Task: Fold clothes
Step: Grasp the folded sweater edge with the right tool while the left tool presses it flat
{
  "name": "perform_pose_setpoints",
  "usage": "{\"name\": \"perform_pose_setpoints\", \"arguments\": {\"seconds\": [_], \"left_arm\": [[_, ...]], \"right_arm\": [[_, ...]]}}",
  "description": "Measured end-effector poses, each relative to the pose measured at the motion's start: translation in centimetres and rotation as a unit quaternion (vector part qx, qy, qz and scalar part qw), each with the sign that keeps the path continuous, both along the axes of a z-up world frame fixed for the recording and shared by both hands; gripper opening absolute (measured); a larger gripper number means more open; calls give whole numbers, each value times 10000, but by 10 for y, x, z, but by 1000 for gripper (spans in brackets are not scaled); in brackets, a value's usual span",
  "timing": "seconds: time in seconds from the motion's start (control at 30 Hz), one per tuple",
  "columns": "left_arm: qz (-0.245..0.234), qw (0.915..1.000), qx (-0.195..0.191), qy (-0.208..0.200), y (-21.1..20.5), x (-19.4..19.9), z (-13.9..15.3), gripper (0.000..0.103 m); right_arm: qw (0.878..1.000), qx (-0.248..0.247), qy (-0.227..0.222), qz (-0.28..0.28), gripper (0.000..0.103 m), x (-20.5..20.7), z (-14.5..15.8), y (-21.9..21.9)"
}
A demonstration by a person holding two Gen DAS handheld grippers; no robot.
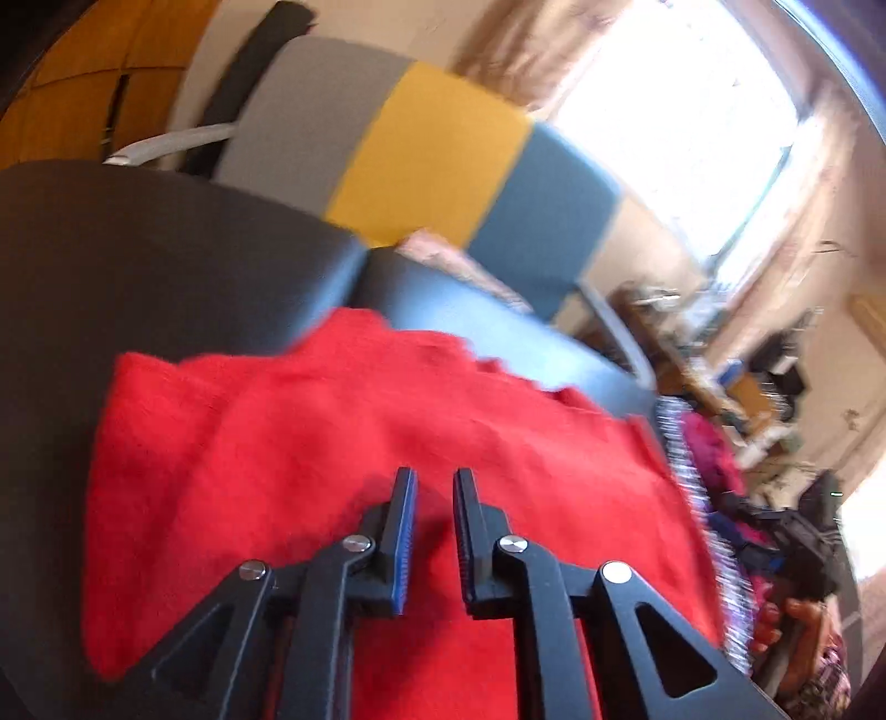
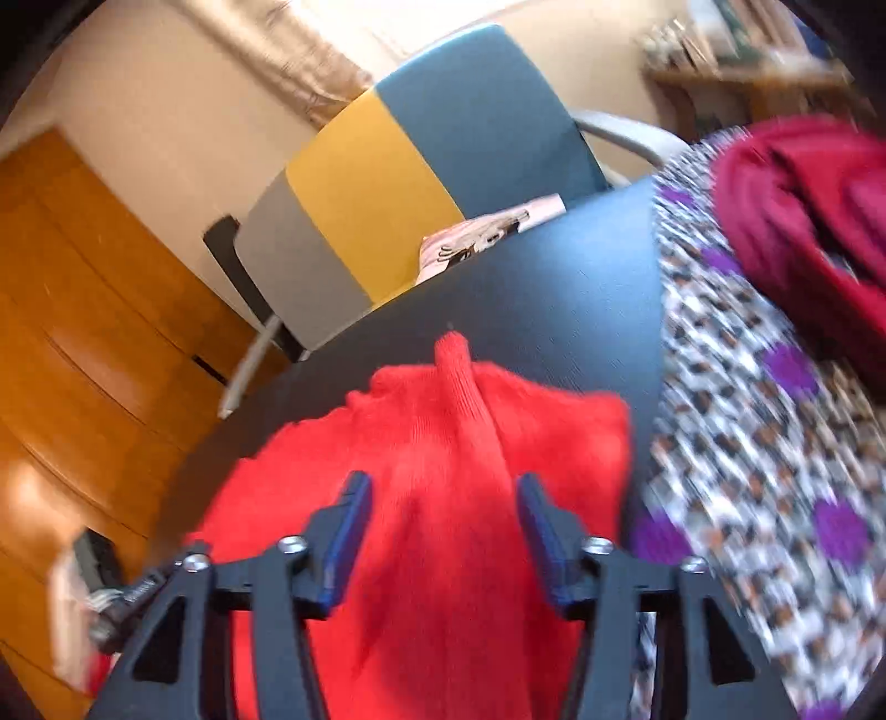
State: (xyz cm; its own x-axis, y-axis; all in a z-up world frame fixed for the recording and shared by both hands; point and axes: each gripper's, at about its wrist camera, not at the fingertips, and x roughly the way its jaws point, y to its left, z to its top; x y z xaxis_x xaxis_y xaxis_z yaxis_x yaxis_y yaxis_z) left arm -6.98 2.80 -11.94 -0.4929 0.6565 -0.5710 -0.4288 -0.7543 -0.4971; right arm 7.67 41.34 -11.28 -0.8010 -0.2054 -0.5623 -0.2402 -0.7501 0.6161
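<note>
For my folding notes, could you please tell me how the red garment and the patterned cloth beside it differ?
The red garment is plain red knit; the patterned cloth is white with brown and purple marks. The red garment lies under the right gripper; the patterned cloth carries a dark red garment. Both rest on the dark table.

Lived-in room of a home, used for sorting laundry.

We note a dark table [image 2: 554, 288] with a red knit [image 2: 443, 471] spread on it, and beside it a patterned cloth [image 2: 764, 432] and a maroon garment [image 2: 803, 210]. Behind stands a chair [image 2: 421, 160] with grey, yellow and blue panels. We see wooden cabinet doors [image 2: 83, 310] along one wall, a bright window [image 1: 681, 127] with curtains [image 1: 509, 50], a cluttered shelf [image 2: 747, 55], and more clothes heaped [image 1: 775, 526] past the table's edge. Motion blur hides finer detail.
</note>
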Motion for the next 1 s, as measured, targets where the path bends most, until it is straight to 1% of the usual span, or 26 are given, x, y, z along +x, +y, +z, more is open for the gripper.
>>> {"name": "perform_pose_setpoints", "arguments": {"seconds": [0.03,0.1,0.17,0.23,0.27,0.3,0.33,0.37,0.43,0.5,0.57,0.6,0.7,0.73,0.77,0.8,0.9,0.97,1.0], "left_arm": [[-222,9997,86,52,6,11,2,11],[-621,9977,219,127,17,29,5,11],[-1110,9934,241,150,37,45,3,11],[-1541,9879,99,175,56,59,0,11],[-1707,9851,-15,221,64,65,-2,11],[-1851,9822,-131,277,70,71,-5,11],[-1913,9804,-355,314,76,75,-9,12],[-1948,9783,-613,344,82,79,-14,12],[-1955,9780,-716,158,83,80,-28,12],[-1903,9808,-415,17,70,77,-30,13],[-1912,9812,-201,-157,63,73,-33,13],[-1933,9808,-191,-143,62,73,-33,12],[-1965,9799,-336,69,65,81,-34,12],[-1962,9797,-386,141,68,84,-34,12],[-1959,9797,-396,161,68,86,-34,12],[-1940,9801,-385,136,68,85,-33,12],[-1872,9817,-341,37,64,81,-28,12],[-1698,9845,-322,290,52,82,-15,12],[-1601,9856,-313,438,45,83,-8,12]], "right_arm": [[9999,-130,19,60,58,10,-2,2],[9993,-311,-126,156,58,20,-9,2],[9988,-248,-407,68,58,23,-19,2],[9981,-93,-611,-38,58,22,-28,3],[9978,-89,-658,-89,56,19,-32,9],[9979,-171,-611,-124,56,19,-34,15],[9980,-244,-568,-125,58,18,-35,18],[9980,-281,-556,-82,60,15,-36,18],[9980,-362,-516,71,60,8,-38,18],[9978,-405,-488,201,62,1,-40,15],[9978,-364,-492,265,62,-8,-44,12],[9979,-325,-468,295,62,-11,-44,10],[9976,-295,-514,344,60,-23,-47,11],[9975,-301,-554,304,52,-25,-48,11],[9973,-301,-621,253,35,-25,-51,11],[9970,-428,-622,198,25,-24,-54,13],[9941,-952,-523,25,21,-17,-62,18],[9881,-1506,-275,-159,19,-5,-64,24],[9849,-1709,-169,-214,19,-1,-63,27]]}}
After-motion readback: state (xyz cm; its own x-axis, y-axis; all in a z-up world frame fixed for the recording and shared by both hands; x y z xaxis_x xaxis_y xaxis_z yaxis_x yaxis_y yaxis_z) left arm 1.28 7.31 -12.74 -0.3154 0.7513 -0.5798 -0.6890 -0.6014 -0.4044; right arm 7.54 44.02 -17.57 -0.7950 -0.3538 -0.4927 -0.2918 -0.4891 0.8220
